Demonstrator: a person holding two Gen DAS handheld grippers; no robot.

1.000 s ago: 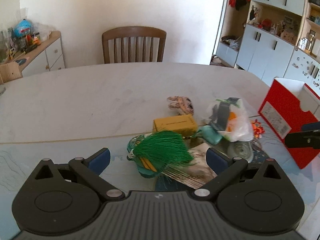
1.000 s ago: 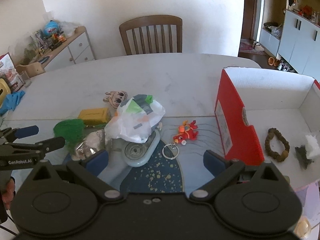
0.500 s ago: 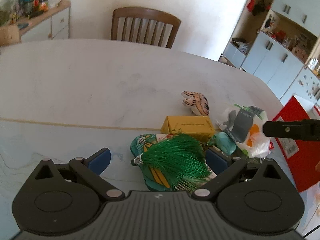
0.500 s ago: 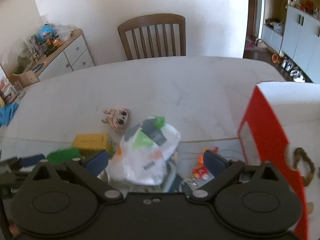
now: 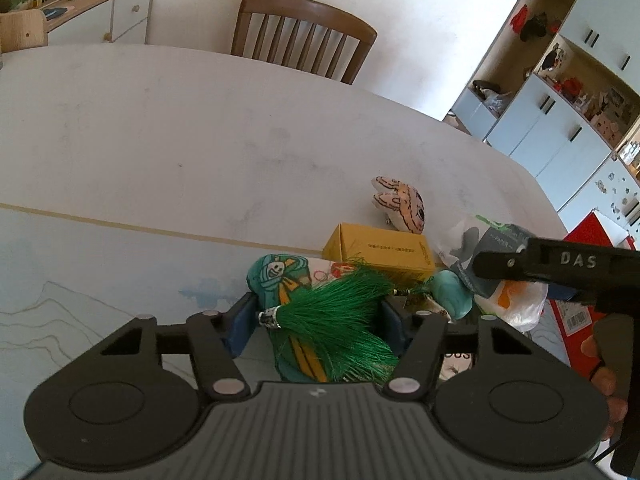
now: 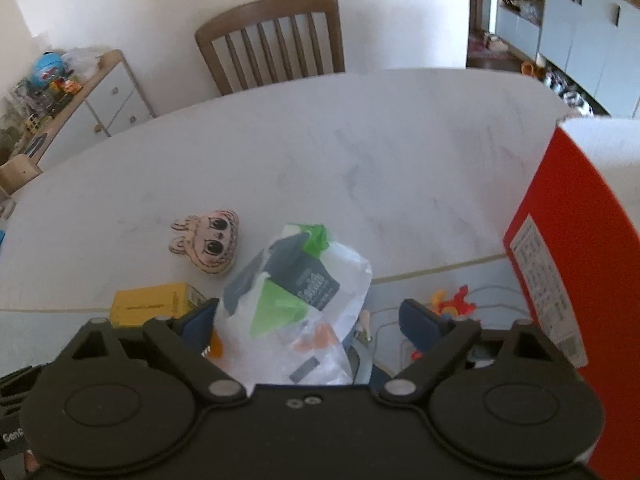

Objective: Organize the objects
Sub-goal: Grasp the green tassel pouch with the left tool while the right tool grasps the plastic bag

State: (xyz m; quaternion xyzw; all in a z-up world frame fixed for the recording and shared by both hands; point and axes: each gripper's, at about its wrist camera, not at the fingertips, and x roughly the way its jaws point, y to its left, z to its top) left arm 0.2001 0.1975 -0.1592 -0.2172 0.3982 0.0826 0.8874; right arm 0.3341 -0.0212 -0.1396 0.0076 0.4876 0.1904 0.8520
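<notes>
Now both tools closing: left tool [image 5: 316, 322] w/ green tassel [image 5: 340, 316] between pads, right tool [image 6: 310, 320] round plastic bag [image 6: 296, 300], near counter [image 5: 160, 128] front edge. Both look light, soft; tassel best pinched at metal cap, bag by bunched top.

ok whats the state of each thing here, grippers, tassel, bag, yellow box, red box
left gripper: closing around the green tassel
green tassel: lying between the fingers
right gripper: closing around the plastic bag
plastic bag: crumpled, on the table
yellow box: closed, lying flat
red box: standing on the table
</notes>
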